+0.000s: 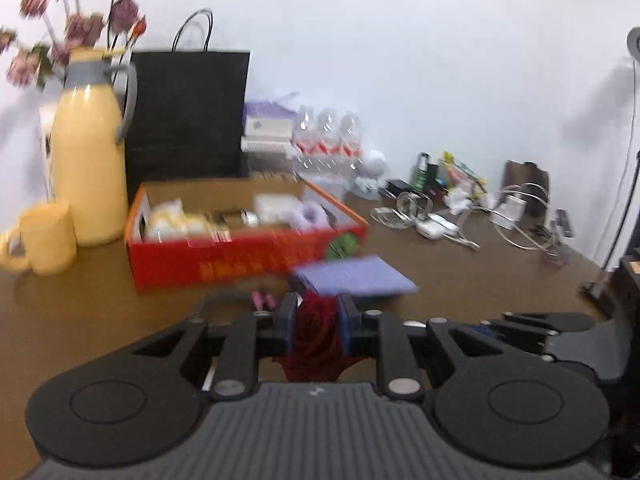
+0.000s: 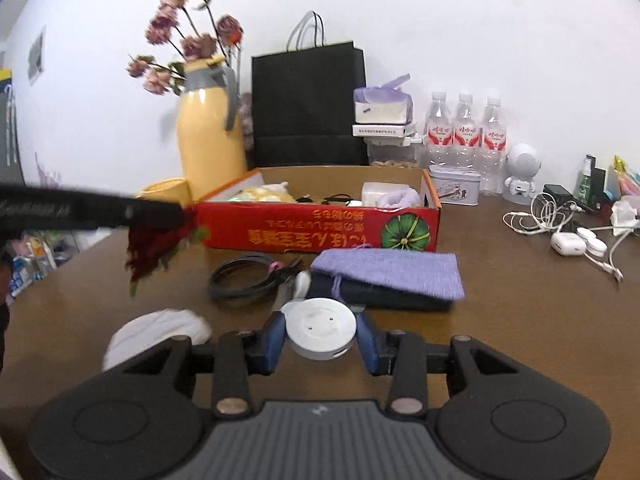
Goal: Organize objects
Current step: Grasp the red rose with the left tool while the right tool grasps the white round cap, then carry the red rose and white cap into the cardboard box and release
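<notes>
Above the brown counter (image 2: 520,300), the left hand-held gripper (image 1: 318,320) clamps a dark red flower (image 1: 318,336); the right hand-held gripper (image 2: 322,338) pinches a white round disc (image 2: 322,330) before the red box (image 2: 320,228).

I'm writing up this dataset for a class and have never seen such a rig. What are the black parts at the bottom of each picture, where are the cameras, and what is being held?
No robot here: a person carries a two-finger hand-held gripper in each hand, and a fisheye camera on each looks forward along its fingers. The black shapes at the bottom are the grippers' own bodies.

The left camera's picture, blurred by motion, shows the left hand-held gripper shut on a dark red rose. The right camera's shows the right hand-held gripper with its fingers against the sides of a white disc, and the left one reaching in from the side with the rose.

On the brown table lie a red box with small items, a purple pouch, a black cable, a yellow jug and a black bag.
</notes>
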